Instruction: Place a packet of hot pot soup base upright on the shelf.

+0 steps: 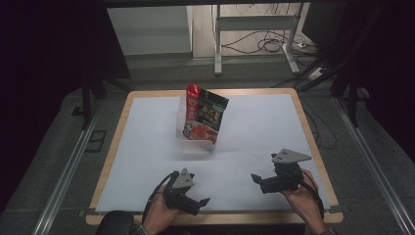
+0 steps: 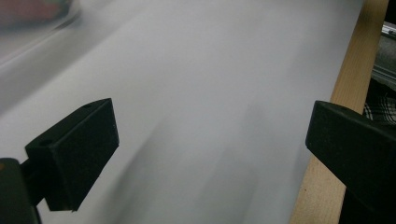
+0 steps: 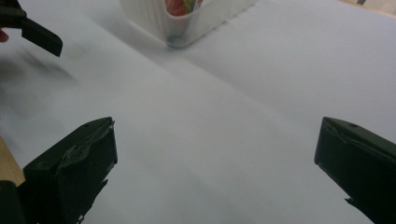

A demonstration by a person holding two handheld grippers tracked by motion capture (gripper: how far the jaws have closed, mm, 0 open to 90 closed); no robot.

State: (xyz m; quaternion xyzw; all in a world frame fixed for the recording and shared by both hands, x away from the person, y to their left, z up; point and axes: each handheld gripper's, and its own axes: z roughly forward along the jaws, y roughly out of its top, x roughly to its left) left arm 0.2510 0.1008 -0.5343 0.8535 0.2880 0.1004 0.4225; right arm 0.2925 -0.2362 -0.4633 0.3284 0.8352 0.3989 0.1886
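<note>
A red and black snack bag (image 1: 204,116) stands upright in a small white bin (image 1: 182,131) at the middle of the table, toward the far side. My left gripper (image 1: 198,189) rests low near the front edge, held in a hand, its jaws wide apart over bare white sheet (image 2: 210,140). To the right, my right gripper (image 1: 263,168) points left, also open with nothing between its jaws (image 3: 215,154). The right gripper view shows the bin (image 3: 154,21) ahead with the bag (image 3: 180,5) inside, and a jaw of the left gripper (image 3: 39,33) at upper left.
A white sheet (image 1: 254,127) covers the wooden table, whose rim (image 1: 308,127) shows all round and runs beside the left gripper (image 2: 355,88). Beyond the table are a desk frame (image 1: 218,44) and floor cables (image 1: 264,44). Dark curtains hang at both sides.
</note>
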